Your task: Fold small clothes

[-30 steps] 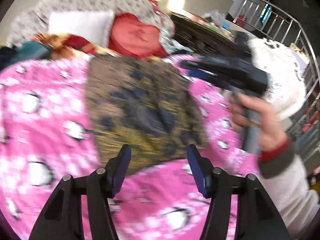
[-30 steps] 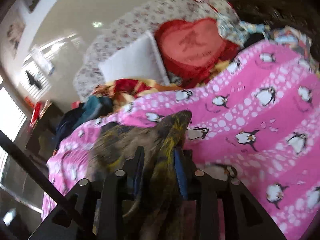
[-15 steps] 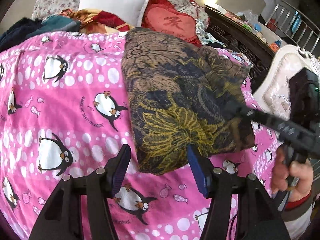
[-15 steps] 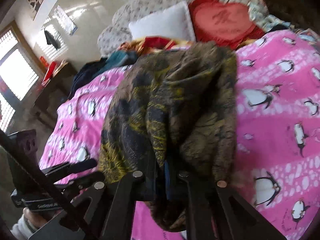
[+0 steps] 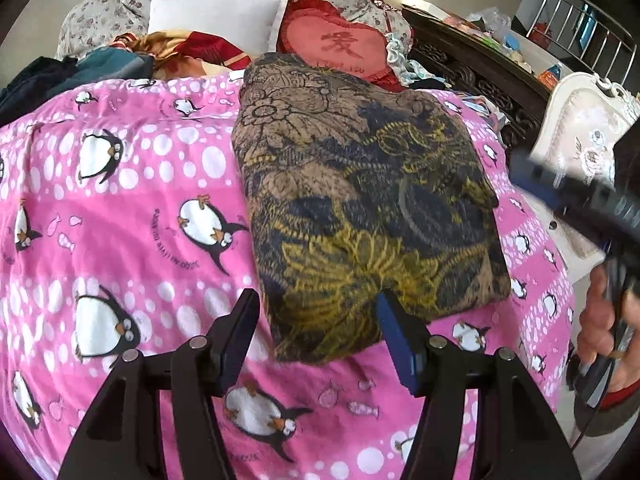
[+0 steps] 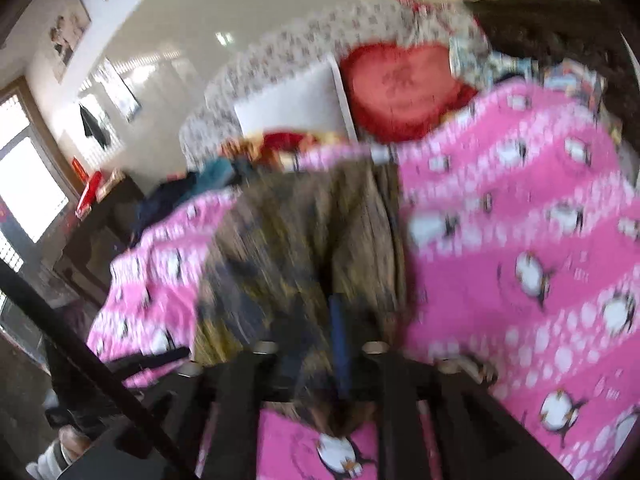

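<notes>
A brown, navy and yellow patterned garment (image 5: 360, 200) lies folded in a rough rectangle on the pink penguin blanket (image 5: 120, 220). My left gripper (image 5: 320, 332) is open and empty, its jaws straddling the garment's near edge just above it. My right gripper (image 5: 560, 196) shows blurred at the right edge of the left wrist view, off the garment's right side. In the blurred right wrist view my right gripper (image 6: 320, 340) has its jaws narrow with the garment (image 6: 300, 232) just in front; whether cloth is still pinched is unclear.
Pillows lie at the bed's head: a white pillow (image 5: 220, 16) and a red heart cushion (image 5: 340, 48). Dark loose clothes (image 5: 60, 76) are piled far left. A dark carved bed frame (image 5: 480, 64) and a white chair (image 5: 580, 152) stand on the right.
The right gripper has drawn back off the garment to the right. The garment has settled flat into a folded rectangle. The left gripper stays open at the near edge.
</notes>
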Available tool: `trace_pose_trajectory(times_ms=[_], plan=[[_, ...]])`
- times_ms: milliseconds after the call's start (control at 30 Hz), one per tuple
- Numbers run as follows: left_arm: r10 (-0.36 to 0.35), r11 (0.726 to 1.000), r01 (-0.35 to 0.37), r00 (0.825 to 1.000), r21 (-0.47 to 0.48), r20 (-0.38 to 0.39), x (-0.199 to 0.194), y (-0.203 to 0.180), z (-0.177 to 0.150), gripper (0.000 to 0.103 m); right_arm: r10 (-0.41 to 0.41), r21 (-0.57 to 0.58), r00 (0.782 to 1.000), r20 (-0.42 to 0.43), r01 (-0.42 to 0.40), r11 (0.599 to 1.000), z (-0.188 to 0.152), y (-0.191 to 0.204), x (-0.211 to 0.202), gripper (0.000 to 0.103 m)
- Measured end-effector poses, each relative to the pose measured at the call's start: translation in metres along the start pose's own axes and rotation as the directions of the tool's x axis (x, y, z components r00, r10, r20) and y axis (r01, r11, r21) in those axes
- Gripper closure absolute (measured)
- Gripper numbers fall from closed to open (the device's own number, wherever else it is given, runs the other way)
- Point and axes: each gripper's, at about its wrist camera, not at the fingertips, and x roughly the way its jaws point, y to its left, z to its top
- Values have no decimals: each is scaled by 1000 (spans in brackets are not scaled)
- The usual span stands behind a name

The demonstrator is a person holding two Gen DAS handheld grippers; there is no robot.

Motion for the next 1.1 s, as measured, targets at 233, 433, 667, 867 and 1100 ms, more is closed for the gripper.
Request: trace_pose_trajectory(times_ms=[233,433,667,867,1100], plan=[[12,1000,-11,1000,25,-21,21,-12,2,42,-41,20,998,-58,42,999,47,6,63,90],[0,1000,0,1000,10,-28,39,-11,7,33,-149,-48,988,-34,148,988,45,-10,78,99],[24,1000,-24,1000,4,-11,24,-7,7,33,-121,-12,992,-30,121,993,44,-9,54,96],[97,995,-96,995,-28,23,17,-3,4,29,-98,-133,993,-66,88,987,-3,24,19,95],[153,988,-153,987,-15,44,9,-7,-4,29,-280,-160,951,-130,258,953,-43,-9,50,95]])
